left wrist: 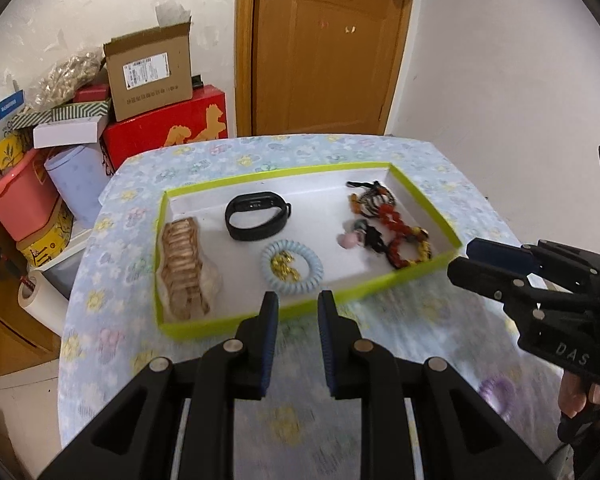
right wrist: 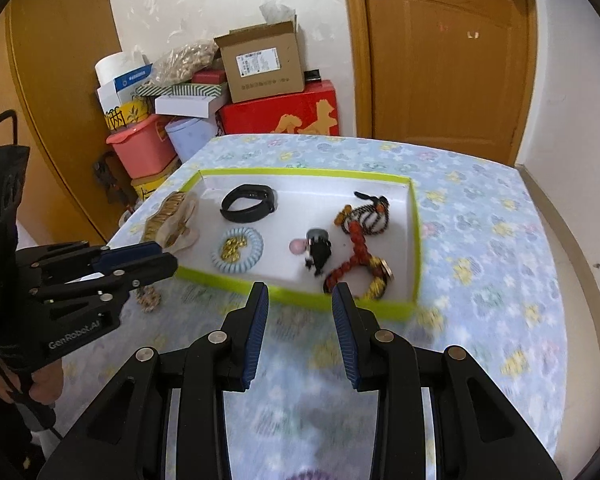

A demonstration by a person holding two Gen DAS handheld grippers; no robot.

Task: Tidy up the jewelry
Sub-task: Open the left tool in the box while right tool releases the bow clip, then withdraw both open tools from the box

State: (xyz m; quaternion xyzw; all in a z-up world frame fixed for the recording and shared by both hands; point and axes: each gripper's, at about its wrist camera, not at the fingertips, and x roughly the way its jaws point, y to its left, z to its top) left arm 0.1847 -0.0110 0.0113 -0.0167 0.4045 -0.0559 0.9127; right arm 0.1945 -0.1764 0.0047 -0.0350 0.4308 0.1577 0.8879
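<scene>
Lime-green rimmed shallow cardboard tray [left wrist: 300,312] on your floral-clothed counter [left wrist: 380,152] holds the black fitness band [left wrist: 258,216], pale-blue spiral hair tie [left wrist: 312,268] and red bead bracelet [left wrist: 396,220]. Your left gripper [left wrist: 298,308] and right gripper [right wrist: 300,296] hover before its near rim, both with jaws apart and empty.

Both tongs [left wrist: 298,300] [right wrist: 300,290] were black, with ribbed blue pads [right wrist: 256,336], silver rivets, and white lettering on the bodies.

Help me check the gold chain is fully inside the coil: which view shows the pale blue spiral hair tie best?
The left wrist view: the pale blue spiral hair tie lies near centre, its whole ring visible, the gold chain inside it. The right wrist view shows the same tie smaller and flatter.
</scene>
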